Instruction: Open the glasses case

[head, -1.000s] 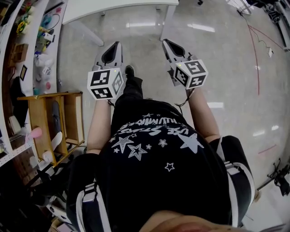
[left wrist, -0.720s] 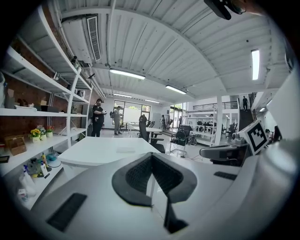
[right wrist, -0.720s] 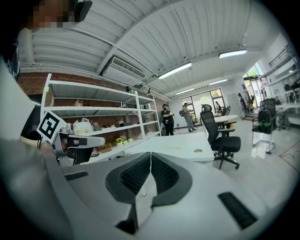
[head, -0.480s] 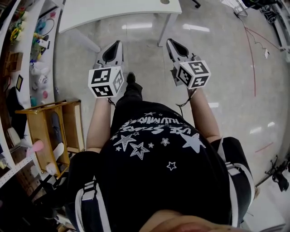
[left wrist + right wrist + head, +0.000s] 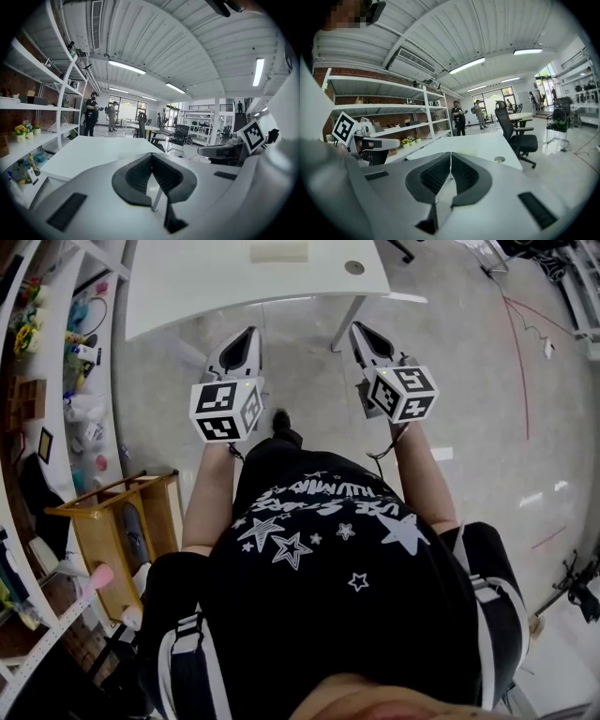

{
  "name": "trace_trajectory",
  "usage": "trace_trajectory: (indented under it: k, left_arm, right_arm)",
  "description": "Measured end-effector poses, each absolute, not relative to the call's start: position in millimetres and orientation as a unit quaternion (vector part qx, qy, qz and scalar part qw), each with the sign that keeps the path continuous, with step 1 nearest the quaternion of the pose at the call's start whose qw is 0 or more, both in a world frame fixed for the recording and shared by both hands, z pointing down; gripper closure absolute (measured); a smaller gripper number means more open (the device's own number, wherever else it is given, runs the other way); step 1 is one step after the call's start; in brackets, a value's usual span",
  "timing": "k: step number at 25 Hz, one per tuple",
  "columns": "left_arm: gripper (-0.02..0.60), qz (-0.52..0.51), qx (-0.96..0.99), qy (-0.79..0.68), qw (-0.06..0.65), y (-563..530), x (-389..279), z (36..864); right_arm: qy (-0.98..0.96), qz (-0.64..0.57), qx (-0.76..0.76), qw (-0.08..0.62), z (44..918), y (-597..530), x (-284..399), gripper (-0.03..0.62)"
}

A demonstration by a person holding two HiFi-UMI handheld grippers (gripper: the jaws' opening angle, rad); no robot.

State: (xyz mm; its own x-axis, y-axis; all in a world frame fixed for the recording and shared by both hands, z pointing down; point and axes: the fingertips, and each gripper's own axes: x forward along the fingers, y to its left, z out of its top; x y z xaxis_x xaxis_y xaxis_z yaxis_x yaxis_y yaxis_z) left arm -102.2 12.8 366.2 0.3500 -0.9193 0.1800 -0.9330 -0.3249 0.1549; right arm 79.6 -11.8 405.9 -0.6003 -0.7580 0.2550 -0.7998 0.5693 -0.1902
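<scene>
Holding two grippers just short of the white table (image 5: pixel 206 287), both empty.

- Left gripper (image 5: pixel 249 331): one. Jaws clenched together, nothing between them. Tip near the table's front edge.
- Right gripper (image 5: pixel 357 327): one. Jaws likewise pressed shut on nothing. Tip just beside the table's front leg.
- Glasses case (image 5: pixel 278 251): one, a pale oblong on the table's far side. It is well apart from my fingers and sits roughly between the lines the two grippers point along.
- Cable hole (image 5: pixel 354 267): one, in the tabletop to the right of the case.
- Marker cubes: two, one on each gripper, on the side away from the table.
- People (image 5: pixel 90 115): two, standing beyond the table's far end.

The head view's upper edge cuts off the case. Its lid and seam are too small to make out, so I cannot tell whether it is open or closed.
</scene>
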Motion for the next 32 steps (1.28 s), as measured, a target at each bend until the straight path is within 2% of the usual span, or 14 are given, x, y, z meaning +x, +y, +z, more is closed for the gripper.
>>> trace_trajectory:
  k: [22, 32]
  left_arm:
    - [0.569, 0.049, 0.840, -0.519, 0.151, -121, -166, 405]
    - [0.569, 0.066, 0.838, -0.519, 0.155, -153, -161, 416]
  right_arm:
    - [-0.850, 0.151, 0.494, 0.099, 428, -142, 11, 0.583]
    - [-0.845, 0.152, 0.499, 0.115, 443, -171, 25, 0.583]
